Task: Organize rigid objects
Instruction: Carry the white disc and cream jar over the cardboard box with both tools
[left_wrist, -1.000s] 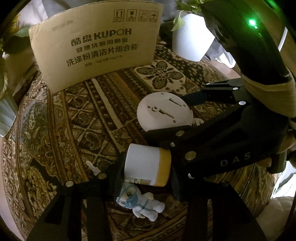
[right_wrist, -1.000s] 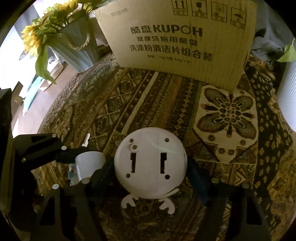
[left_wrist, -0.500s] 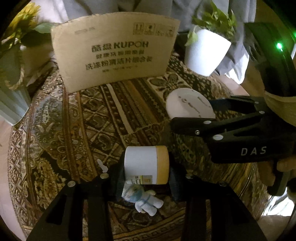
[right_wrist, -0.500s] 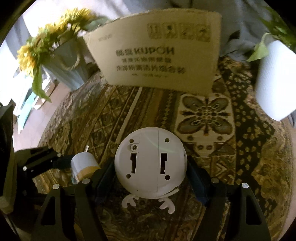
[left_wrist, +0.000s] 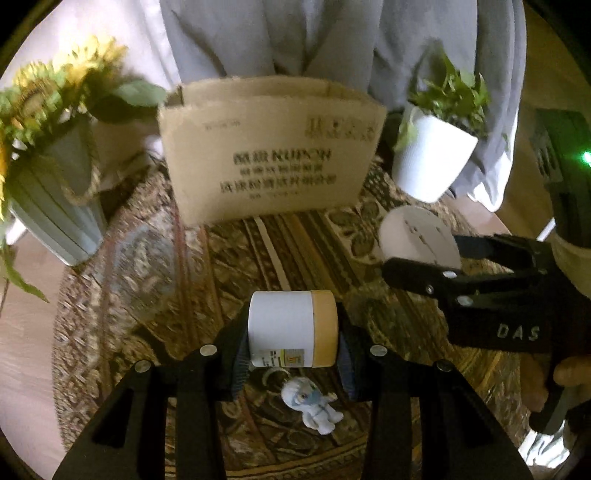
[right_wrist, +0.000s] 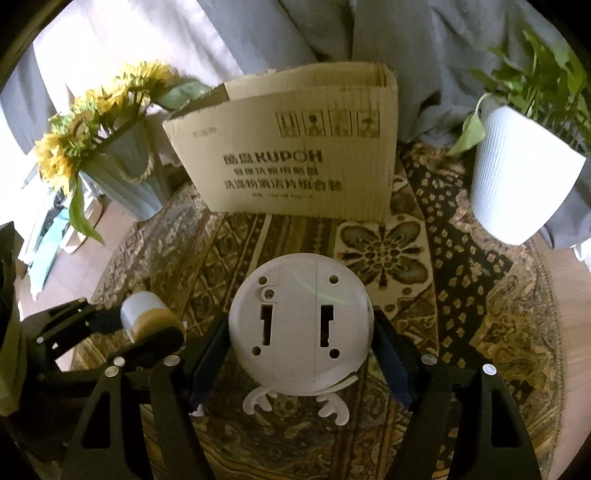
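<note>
Two objects aloft: jar (left_wrist: 292, 328) between left hand-held gripper (left_wrist: 291, 345) fingers.

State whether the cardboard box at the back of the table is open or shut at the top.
Open. The cardboard box shows loose upright flaps and a gap behind its front wall in both wrist views; what is inside cannot be seen.

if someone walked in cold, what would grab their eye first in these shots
Probably the two held items: the left gripper clamps a white bottle with a tan cap lying sideways, and the right gripper clamps a round white antlered gadget. Behind them a cardboard box stands on the patterned tablecloth, flanked by sunflowers and a white potted plant.
</note>
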